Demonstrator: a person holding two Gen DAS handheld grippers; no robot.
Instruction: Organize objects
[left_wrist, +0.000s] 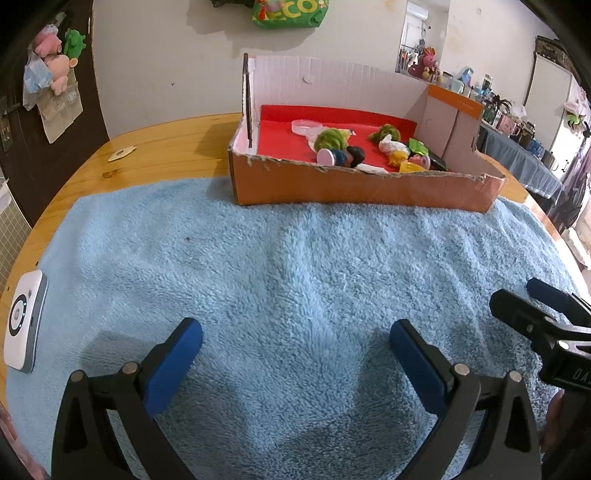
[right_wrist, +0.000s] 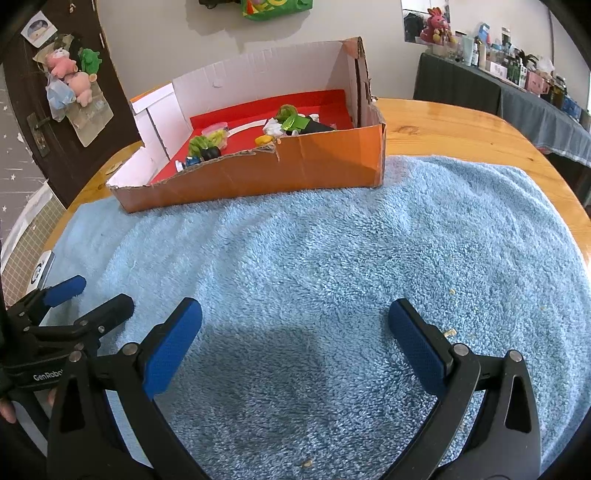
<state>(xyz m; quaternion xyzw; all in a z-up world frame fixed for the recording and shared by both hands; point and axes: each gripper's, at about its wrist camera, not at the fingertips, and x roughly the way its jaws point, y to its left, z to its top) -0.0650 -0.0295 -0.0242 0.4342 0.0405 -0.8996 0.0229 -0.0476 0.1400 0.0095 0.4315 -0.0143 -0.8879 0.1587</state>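
Your left tool (left_wrist: 295, 354) and right tool (right_wrist: 295, 332) both hang spread wide and empty over the blue towel (left_wrist: 295, 266) on the desk (left_wrist: 166, 147). The small toys (left_wrist: 340, 147) all lie in the cardboard box (left_wrist: 332, 184) at the towel's far edge; what looks like a white device (left_wrist: 24, 321) sits at its left corner.

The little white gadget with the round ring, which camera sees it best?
The left wrist view: the white gadget lies in full sight on the blue towel's left edge. The right wrist view catches only a sliver behind the left gripper.
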